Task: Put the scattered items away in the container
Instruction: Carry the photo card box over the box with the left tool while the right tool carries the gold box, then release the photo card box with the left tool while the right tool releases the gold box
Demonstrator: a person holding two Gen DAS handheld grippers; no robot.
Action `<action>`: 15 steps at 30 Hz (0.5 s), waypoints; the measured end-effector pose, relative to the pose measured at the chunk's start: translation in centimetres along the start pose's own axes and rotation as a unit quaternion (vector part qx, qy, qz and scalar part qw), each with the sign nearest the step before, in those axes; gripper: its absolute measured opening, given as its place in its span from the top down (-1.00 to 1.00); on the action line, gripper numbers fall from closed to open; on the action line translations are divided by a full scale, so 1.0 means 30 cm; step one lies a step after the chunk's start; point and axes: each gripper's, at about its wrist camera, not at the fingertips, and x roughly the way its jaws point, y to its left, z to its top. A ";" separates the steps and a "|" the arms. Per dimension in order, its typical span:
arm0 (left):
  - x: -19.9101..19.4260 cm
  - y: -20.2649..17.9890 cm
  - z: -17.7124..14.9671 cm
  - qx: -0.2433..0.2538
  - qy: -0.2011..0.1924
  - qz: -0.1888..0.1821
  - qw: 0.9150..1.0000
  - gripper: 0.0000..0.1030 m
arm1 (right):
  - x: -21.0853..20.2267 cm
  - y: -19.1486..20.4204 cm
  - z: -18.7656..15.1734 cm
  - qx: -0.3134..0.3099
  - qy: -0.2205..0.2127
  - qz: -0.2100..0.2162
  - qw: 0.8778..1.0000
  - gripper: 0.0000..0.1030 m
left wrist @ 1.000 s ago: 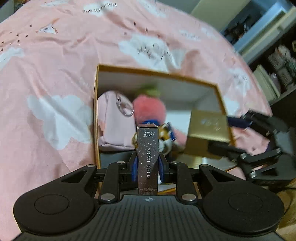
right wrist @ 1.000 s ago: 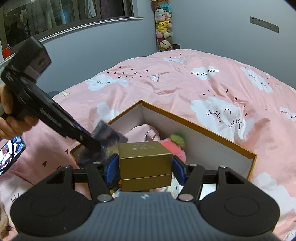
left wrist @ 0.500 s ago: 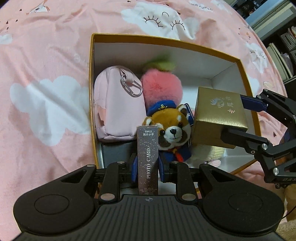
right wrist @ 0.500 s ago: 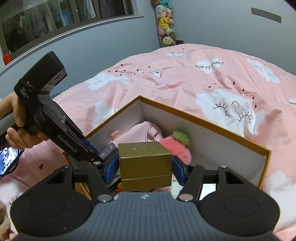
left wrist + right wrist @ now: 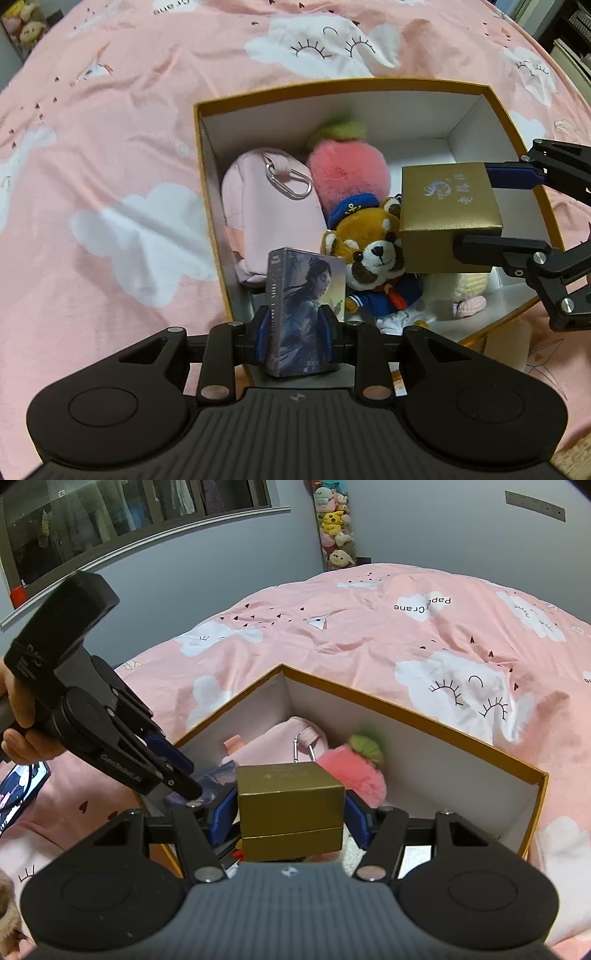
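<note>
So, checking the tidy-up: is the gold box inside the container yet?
Not yet. The gold box hangs above the container, clamped in the right gripper.

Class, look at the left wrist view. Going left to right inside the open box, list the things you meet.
Pink pouch → card box between the opening left gripper → red panda plush → gold box in the right gripper.

Dim warm indoor light, soft shadows, strong fisheye bending at edges, slight blur

Pink cloud-print bed [image 5: 110, 155] bears the open box [image 5: 207, 206] and a phone [image 5: 22, 794]
</note>
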 end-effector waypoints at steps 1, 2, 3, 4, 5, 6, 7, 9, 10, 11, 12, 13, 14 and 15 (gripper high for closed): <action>-0.002 -0.002 0.000 0.004 0.000 0.000 1.000 0.40 | 0.001 0.001 0.000 -0.001 0.001 0.000 1.000 -0.24; -0.001 -0.004 0.000 0.006 0.001 0.000 1.000 0.40 | 0.003 0.003 0.000 -0.002 0.001 0.000 1.000 -0.24; 0.005 -0.005 0.000 0.006 0.004 -0.001 1.000 0.44 | 0.005 0.004 0.000 -0.002 0.001 0.001 1.000 -0.24; 0.013 -0.007 -0.001 0.007 0.007 0.000 1.000 0.51 | 0.006 0.005 0.001 -0.002 0.002 0.002 1.000 -0.24; 0.023 -0.010 -0.003 0.008 0.011 0.002 1.000 0.54 | 0.009 0.008 0.001 -0.003 0.002 0.003 1.000 -0.24; 0.035 -0.014 -0.006 0.011 0.015 0.005 1.000 0.59 | 0.011 0.010 0.002 -0.004 0.002 0.004 1.000 -0.24; 0.046 -0.018 -0.010 0.014 0.018 0.012 1.000 0.62 | 0.013 0.013 0.002 -0.004 0.002 0.004 1.000 -0.24; 0.062 -0.024 -0.018 0.018 0.023 0.022 0.999 0.65 | 0.016 0.018 0.002 -0.005 0.003 0.007 1.000 -0.24; 0.068 -0.025 -0.020 0.019 0.025 0.020 0.999 0.65 | 0.019 0.020 0.002 -0.006 0.004 0.008 1.000 -0.24; 0.072 -0.024 -0.023 0.018 0.026 0.016 0.999 0.66 | 0.022 0.021 0.003 -0.006 0.004 0.009 1.000 -0.24; 0.074 -0.022 -0.024 0.017 0.027 0.012 0.999 0.66 | 0.025 0.022 0.004 -0.006 0.004 0.010 1.000 -0.24; 0.074 -0.020 -0.024 0.015 0.027 0.010 0.999 0.66 | 0.029 0.022 0.005 -0.005 0.003 0.013 1.000 -0.24; 0.073 -0.018 -0.023 0.013 0.027 0.009 1.000 0.65 | 0.033 0.023 0.007 -0.005 0.000 0.017 1.000 -0.24; 0.070 -0.015 -0.023 0.011 0.026 0.007 1.000 0.66 | 0.037 0.026 0.009 -0.005 -0.002 0.023 1.000 -0.24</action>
